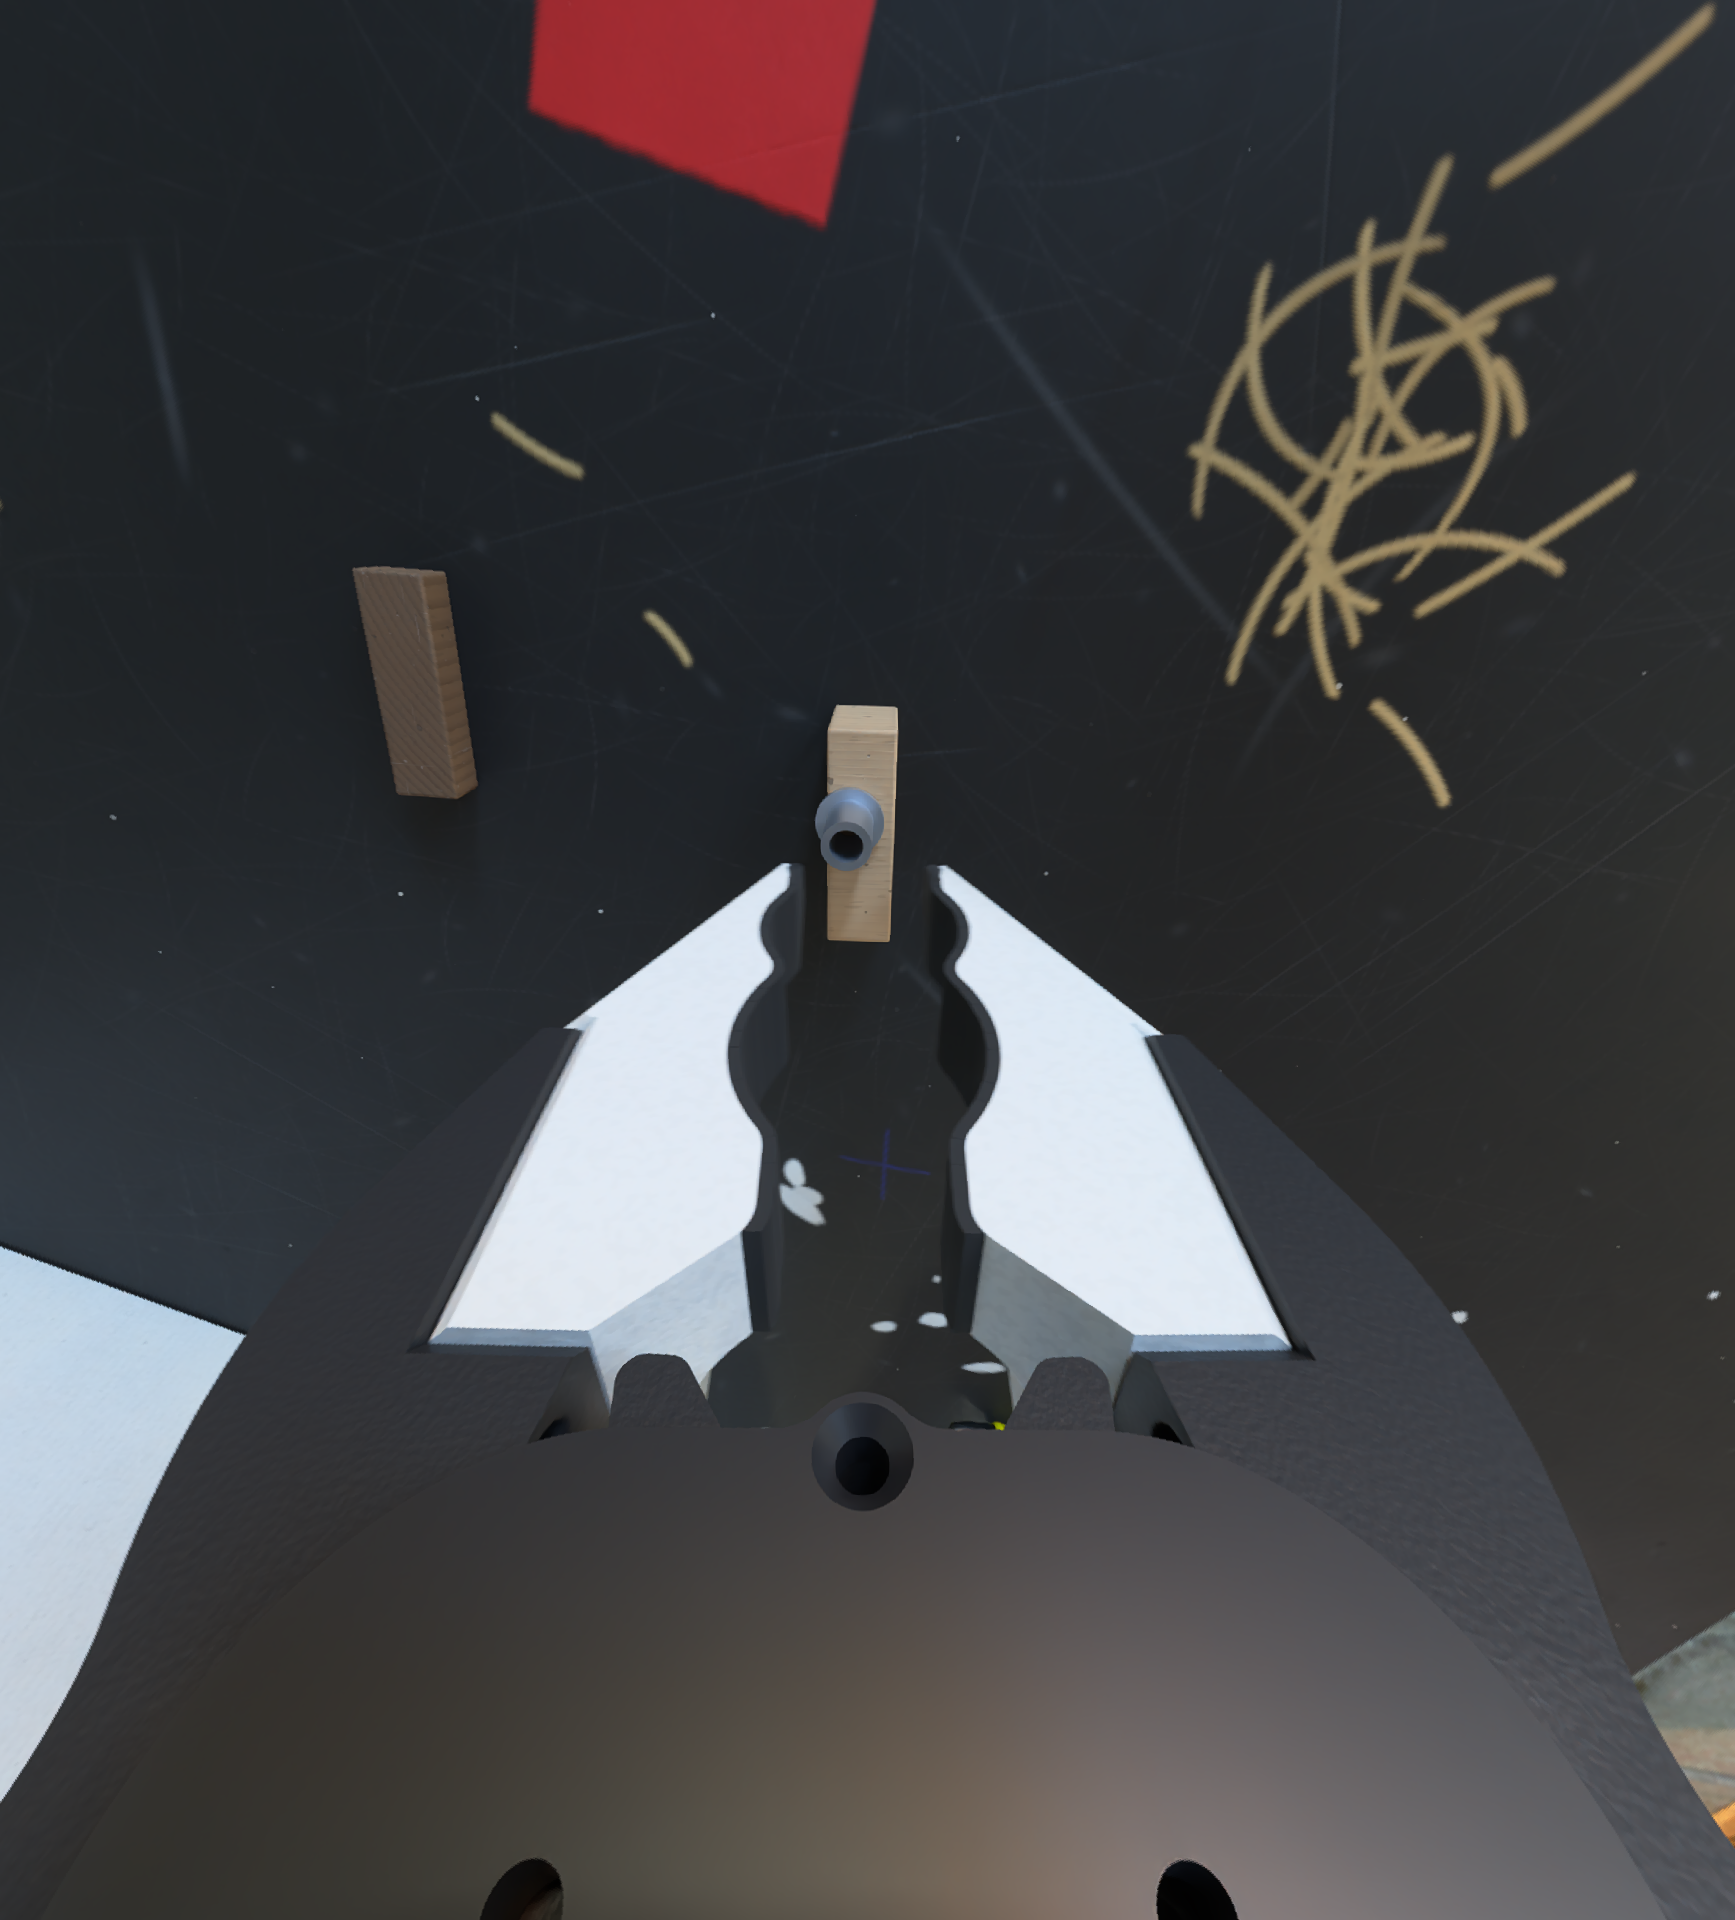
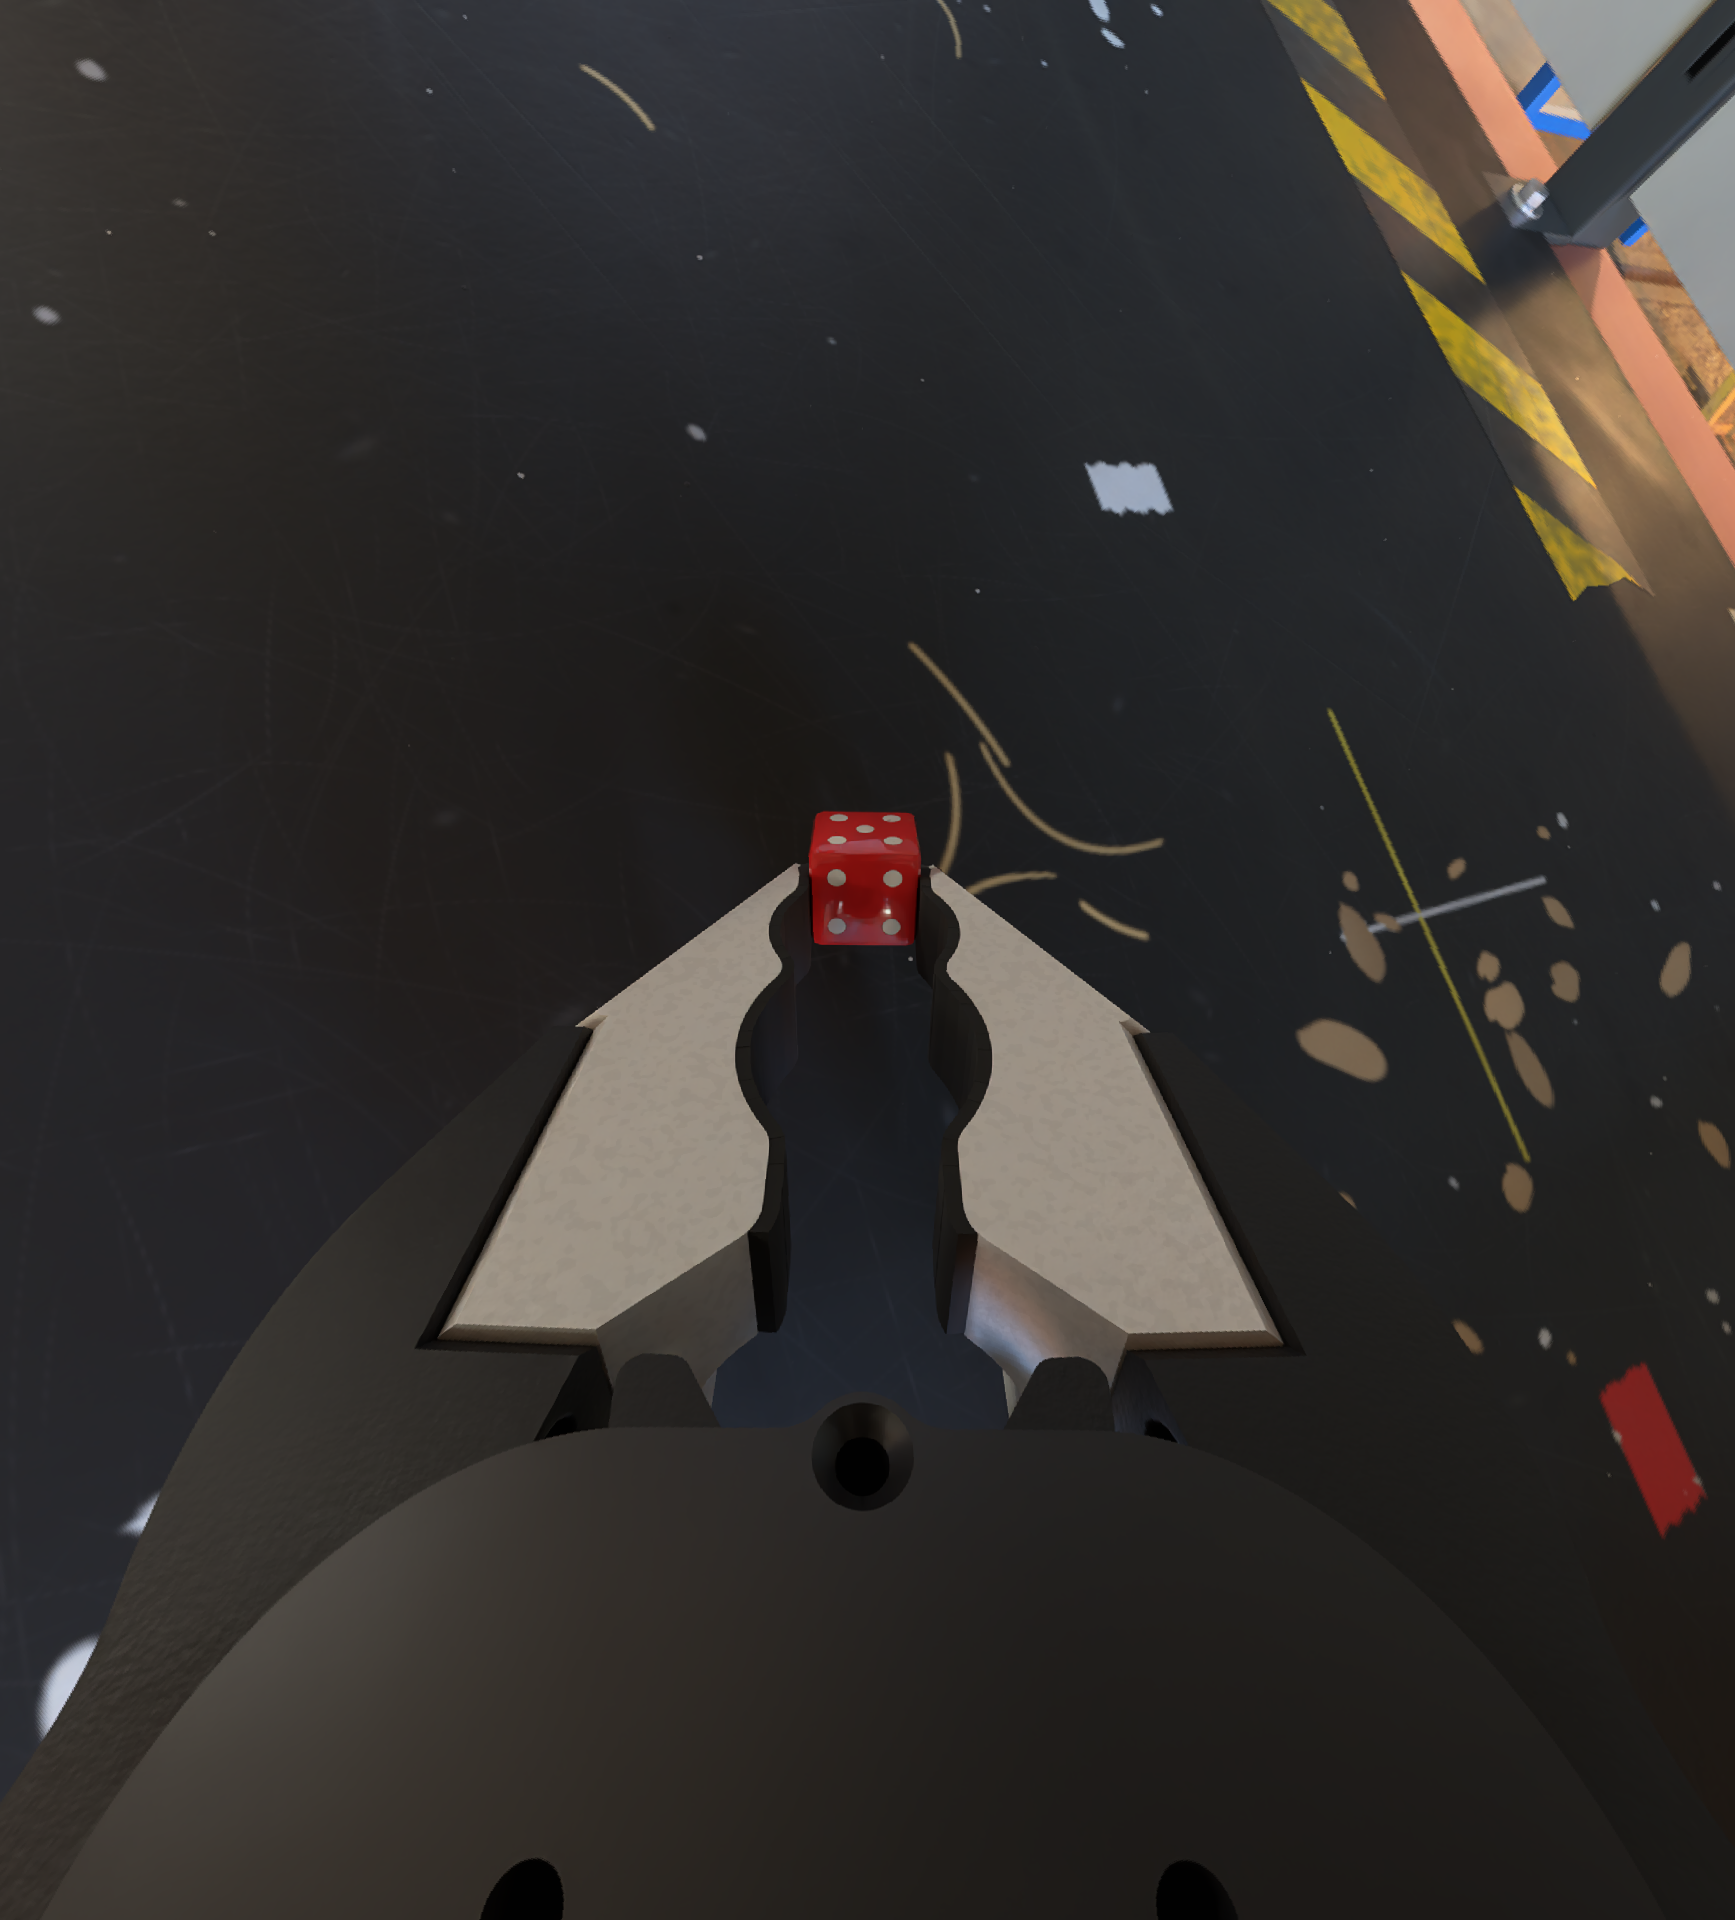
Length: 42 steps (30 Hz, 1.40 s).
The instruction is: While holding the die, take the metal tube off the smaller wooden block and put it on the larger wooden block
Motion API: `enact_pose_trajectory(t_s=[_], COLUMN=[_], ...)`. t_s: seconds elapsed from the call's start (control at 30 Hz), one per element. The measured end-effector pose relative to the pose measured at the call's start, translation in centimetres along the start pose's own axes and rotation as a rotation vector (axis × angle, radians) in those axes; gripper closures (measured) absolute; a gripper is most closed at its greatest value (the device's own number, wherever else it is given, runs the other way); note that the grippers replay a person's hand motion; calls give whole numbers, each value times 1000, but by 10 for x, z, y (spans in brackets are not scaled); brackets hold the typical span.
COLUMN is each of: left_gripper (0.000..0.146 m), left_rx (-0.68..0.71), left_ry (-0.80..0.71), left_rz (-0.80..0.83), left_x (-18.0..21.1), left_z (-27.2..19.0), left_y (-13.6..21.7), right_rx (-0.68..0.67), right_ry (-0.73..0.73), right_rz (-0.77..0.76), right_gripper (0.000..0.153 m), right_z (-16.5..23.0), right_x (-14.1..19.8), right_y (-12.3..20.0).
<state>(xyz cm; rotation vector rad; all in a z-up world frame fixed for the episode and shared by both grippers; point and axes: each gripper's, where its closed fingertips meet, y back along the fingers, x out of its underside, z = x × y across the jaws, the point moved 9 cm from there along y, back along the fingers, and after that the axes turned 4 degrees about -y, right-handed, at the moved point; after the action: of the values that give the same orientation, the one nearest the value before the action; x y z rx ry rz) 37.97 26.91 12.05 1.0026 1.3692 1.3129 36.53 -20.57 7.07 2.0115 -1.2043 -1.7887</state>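
In the left wrist view, going from left to right across the dark bench (image 1: 1050,520), the larger wooden block (image 1: 415,683) lies flat towards the left side, well apart from everything else. Right of it, near the middle of the view, the smaller wooden block (image 1: 862,769) lies with its long axis pointing straight away from the left gripper (image 1: 861,883). The metal tube (image 1: 848,826) sits on that block, towards its left edge, standing with its open bore facing up at the camera. The left gripper hovers above, its jaws apart and holding nothing; the block's near end shows between the fingertips, and the tube sits just ahead of the left fingertip, slightly left of the jaw centreline. So the left gripper is plainly the nearer one, and I judge a short move forward and down, nudged left, would bracket the tube. Farther right, tan scribbles (image 1: 1362,468) mark the surface.

In the right wrist view, the right gripper (image 2: 864,883) is closed on the red die (image 2: 864,878), pinched at the fingertips above the bench.
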Motion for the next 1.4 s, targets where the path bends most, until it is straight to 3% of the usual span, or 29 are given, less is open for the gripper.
enact_pose_trajectory(t_s=[0.07,0.5,0.63,0.93,1.2,1.4], left_gripper=[111,96,97,114,107,107], left_rx=[-1,-73,-103,-193,-299,-244], left_ry=[9,74,89,100,49,33], left_rz=[-8,-41,-49,-8,-29,60], left_x=[1,16,18,17,-9,-19], left_z=[0,11,18,50,94,117], left_y=[1,20,23,24,17,2], right_rx=[0,-3,-3,-5,-6,-8], right_ry=[0,-9,-12,-10,-10,-9], right_rz=[0,-1,-1,-2,-2,-3], right_gripper=[134,134,134,134,134,134], right_z=[0,-1,-2,-1,-1,-1], right_x=[0,0,0,0,0,0], right_y=[0,-1,-1,0,0,0])
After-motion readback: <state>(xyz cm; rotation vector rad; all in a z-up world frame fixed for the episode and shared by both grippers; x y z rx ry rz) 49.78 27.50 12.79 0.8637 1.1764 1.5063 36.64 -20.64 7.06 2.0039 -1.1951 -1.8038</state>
